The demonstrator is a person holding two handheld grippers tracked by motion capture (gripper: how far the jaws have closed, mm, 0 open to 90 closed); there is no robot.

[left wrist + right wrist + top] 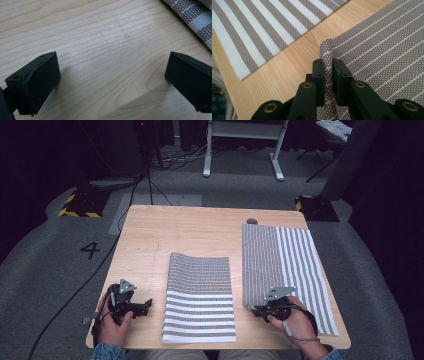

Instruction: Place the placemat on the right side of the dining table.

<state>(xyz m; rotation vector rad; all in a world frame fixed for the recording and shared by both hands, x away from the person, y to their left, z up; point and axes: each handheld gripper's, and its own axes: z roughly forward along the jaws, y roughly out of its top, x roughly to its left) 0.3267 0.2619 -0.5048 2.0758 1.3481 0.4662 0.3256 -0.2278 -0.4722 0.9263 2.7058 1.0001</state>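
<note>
Mats: two striped mats lie on the counter (150,235). The middle mat (200,295) lies flat, toward 6 o'clock of the counter. The right mat (290,265) lies along the 3 o'clock side.
Grippers: two, one in each hand.
Right gripper (259,310): it sits at the near left corner of the right mat. Its jaws are pressed together on the mat's edge and pinch a raised fold of the cloth.
Left gripper (145,304): it is at about 8 o'clock of the counter, just beside the middle mat. Its jaws are spread wide, with bare wood between them.
Small thing: one dark grey lump (252,221) at the far edge, at about 1 o'clock. What it is I cannot tell.
Right gripper view: it shows the fold of the right mat (329,57) standing up between the jaws, and a corner of the middle mat (262,30) beyond a strip of wood. The high view is too small to show this fold.
Left gripper view: it shows wood grain and a corner of checked weave (195,17) at 1 o'clock, cut off by the picture's edge.
Hidden: the right hand (295,322) covers a part of the right mat's near edge.
</note>
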